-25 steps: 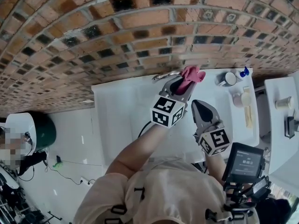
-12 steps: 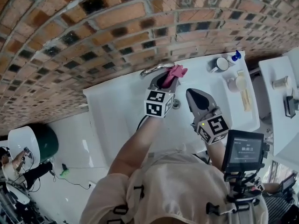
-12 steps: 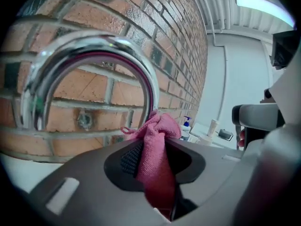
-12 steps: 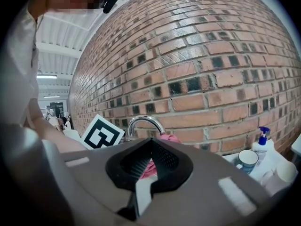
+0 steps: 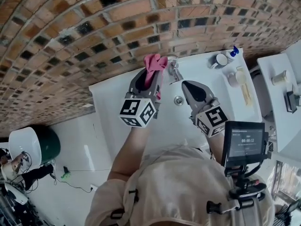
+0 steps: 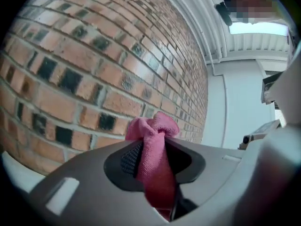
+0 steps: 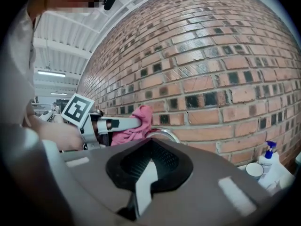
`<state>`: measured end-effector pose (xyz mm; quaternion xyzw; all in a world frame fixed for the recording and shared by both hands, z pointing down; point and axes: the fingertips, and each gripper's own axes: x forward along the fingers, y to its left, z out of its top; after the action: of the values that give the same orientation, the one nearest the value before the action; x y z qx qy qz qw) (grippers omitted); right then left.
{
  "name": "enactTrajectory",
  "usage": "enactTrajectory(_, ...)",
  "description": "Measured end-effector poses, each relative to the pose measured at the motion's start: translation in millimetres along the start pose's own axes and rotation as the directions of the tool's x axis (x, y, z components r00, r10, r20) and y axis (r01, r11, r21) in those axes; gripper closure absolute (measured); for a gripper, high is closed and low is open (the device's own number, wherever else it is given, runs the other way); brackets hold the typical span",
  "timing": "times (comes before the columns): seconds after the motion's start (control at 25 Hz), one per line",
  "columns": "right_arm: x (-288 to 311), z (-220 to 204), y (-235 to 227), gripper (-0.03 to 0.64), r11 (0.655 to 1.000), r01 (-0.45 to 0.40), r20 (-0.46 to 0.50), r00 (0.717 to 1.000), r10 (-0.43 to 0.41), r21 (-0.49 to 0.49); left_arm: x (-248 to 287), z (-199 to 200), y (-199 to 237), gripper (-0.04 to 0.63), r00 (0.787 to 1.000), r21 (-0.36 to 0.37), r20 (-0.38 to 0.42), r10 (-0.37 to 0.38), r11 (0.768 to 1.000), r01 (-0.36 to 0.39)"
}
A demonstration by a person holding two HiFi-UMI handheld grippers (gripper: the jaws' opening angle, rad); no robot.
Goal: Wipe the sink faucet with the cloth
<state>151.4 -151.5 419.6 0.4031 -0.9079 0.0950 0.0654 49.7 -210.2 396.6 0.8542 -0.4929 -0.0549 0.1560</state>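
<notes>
Left gripper (image 6: 153, 149) closed on a bunched pink microfibre cloth (image 6: 153, 126), with a wad poking out past the tips and the rest hanging down between the jaws. It is held up level in front of the red-brown brick wall (image 5: 94, 27)

In the head view the cloth sits just left of the curved chrome sink faucet (image 5: 174, 69). Whether it touches the faucet can't be made out

Right gripper (image 7: 150, 145) has its tips together with nothing between them. It sits on the near side of the faucet, over the white sink basin (image 5: 110, 107)

Round drain (image 5: 178, 100) lies just on the near side of the faucet

White mug (image 5: 219, 60) and a spray bottle with a blue head (image 5: 233, 52) stand well to the right of the faucet, against the wall
</notes>
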Motion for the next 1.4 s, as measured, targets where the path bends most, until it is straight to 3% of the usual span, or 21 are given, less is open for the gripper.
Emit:
enactTrajectory(0.16,3.1,-9.9,8.4,0.626,1.000,-0.017,0.003,1.000,0.017,0.005,-30.2,35.3,18.2,0.480,0.995,0.021,0.092,0.040,0.999,-0.042)
enactTrajectory(0.4,-0.6,23.0,78.5,0.626,0.991,-0.099,0.027,0.994,0.102,-0.085,-130.8,34.8,58.8,0.480,0.976,0.050,0.115,0.187,0.980,-0.194)
enactTrajectory(0.56,-1.8,16.6,100.5,0.626,0.986,-0.135,0.007,0.991,0.136,-0.101,-185.5,-9.0,82.8,0.480,0.955,0.016,0.042,0.294,0.956,-0.294)
enactTrajectory(0.72,9.8,11.5,121.4,0.626,0.986,-0.148,-0.011,0.989,0.148,-0.078,-226.4,-47.6,105.8,0.480,0.935,0.001,-0.019,0.355,0.935,-0.355)
enactTrajectory(1.0,24.6,-15.3,171.6,0.626,0.977,-0.197,-0.054,0.980,0.193,-0.085,-276.2,-126.2,146.3,0.479,0.886,0.112,-0.145,0.440,0.897,-0.427)
enactTrajectory(1.12,30.3,-19.5,187.3,0.626,0.972,-0.217,-0.066,0.975,0.212,-0.094,-280.0,-166.0,160.3,0.479,0.867,0.106,-0.223,0.445,0.895,-0.433)
enactTrajectory(1.28,32.6,-19.2,192.1,0.626,0.969,-0.219,-0.076,0.975,0.211,-0.116,-270.3,-211.2,167.8,0.479,0.844,0.034,-0.348,0.409,0.905,-0.425)
enactTrajectory(1.4,31.4,-18.4,194.5,0.626,0.971,-0.207,-0.078,0.977,0.198,-0.123,-272.5,-231.6,175.5,0.477,0.812,0.068,-0.407,0.419,0.900,-0.431)
